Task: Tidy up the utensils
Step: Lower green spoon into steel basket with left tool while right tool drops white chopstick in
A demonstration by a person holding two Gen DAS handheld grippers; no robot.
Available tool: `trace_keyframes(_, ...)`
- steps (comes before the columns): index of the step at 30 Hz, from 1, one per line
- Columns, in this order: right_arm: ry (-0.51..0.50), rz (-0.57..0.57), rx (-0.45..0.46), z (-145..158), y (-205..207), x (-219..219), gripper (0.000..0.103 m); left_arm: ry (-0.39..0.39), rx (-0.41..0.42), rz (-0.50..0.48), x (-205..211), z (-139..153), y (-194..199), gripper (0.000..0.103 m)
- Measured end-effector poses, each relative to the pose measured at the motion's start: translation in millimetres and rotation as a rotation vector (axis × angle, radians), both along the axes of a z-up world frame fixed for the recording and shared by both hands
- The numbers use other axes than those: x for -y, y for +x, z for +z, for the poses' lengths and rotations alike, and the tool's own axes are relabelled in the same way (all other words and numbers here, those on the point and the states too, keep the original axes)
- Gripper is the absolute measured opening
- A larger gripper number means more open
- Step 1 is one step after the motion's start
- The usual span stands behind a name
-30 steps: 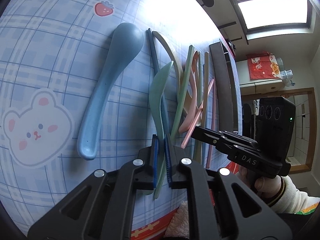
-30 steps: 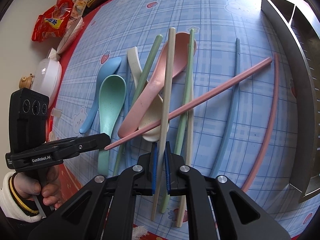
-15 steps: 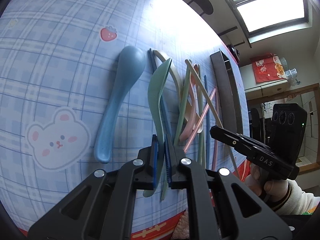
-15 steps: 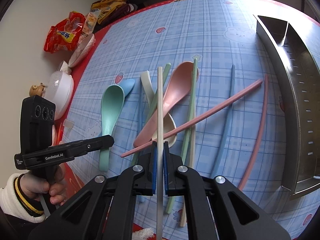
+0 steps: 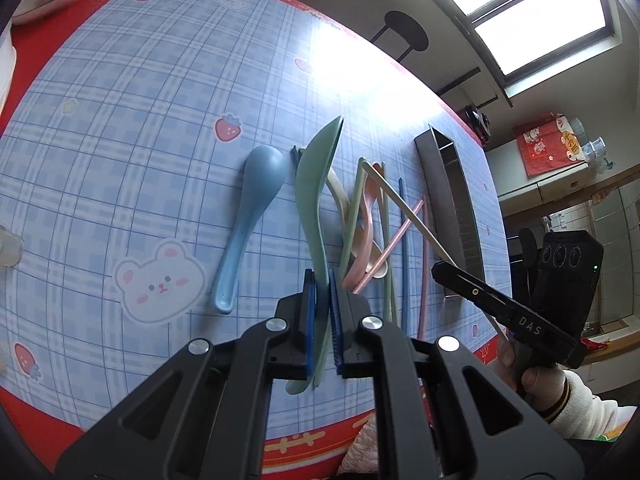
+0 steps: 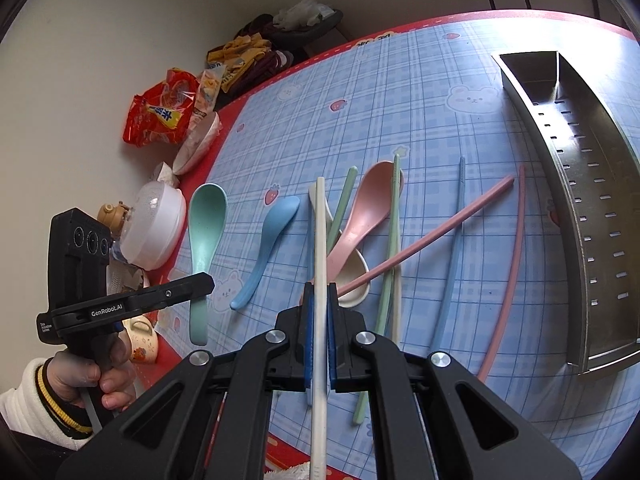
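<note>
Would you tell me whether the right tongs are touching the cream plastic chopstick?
Touching: the right wrist view shows the right tongs shut on the cream plastic chopstick, both pads pressing it.

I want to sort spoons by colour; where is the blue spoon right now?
The blue spoon lies flat on the checked tablecloth, left of the pile in the right wrist view, between the lifted green spoon and the cream chopstick.

We find the loose utensils in a row across the middle of the surface (image 6: 400, 92) — several spoons (image 6: 272, 240) to the left, long chopsticks (image 6: 452, 256) to the right, some crossing one another. Right of them all lies the trough-like tray (image 6: 600, 240). Snack bags (image 6: 160, 116) and a lidded bowl (image 6: 156, 224) crowd the left edge by the wall.
</note>
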State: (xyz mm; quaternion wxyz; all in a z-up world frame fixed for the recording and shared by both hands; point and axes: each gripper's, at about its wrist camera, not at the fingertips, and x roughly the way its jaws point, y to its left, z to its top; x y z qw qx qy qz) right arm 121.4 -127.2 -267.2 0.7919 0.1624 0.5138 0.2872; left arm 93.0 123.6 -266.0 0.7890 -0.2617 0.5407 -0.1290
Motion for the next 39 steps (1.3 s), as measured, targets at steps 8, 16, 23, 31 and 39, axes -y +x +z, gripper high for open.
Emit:
trace_keyframes(8,0.057,-0.085,0.044,10,-2,50,0.006,0.024,0.030,-0.052,43,31,12,0.011)
trace_keyframes(16,0.041,-0.222,0.076,13,1,129,0.006,-0.010,0.024,-0.119,114,38,44,0.011)
trace_keyframes(23,0.019,-0.326,0.057,2,11,179,0.006,-0.071,-0.013,-0.188,179,29,84,0.011)
trace_keyframes(31,-0.031,-0.362,0.028,-10,34,181,0.006,-0.148,-0.110,-0.177,237,7,155,0.011)
trace_keyframes(39,-0.128,-0.368,0.009,-19,53,165,0.006,-0.165,-0.234,-0.122,264,-31,202,0.011)
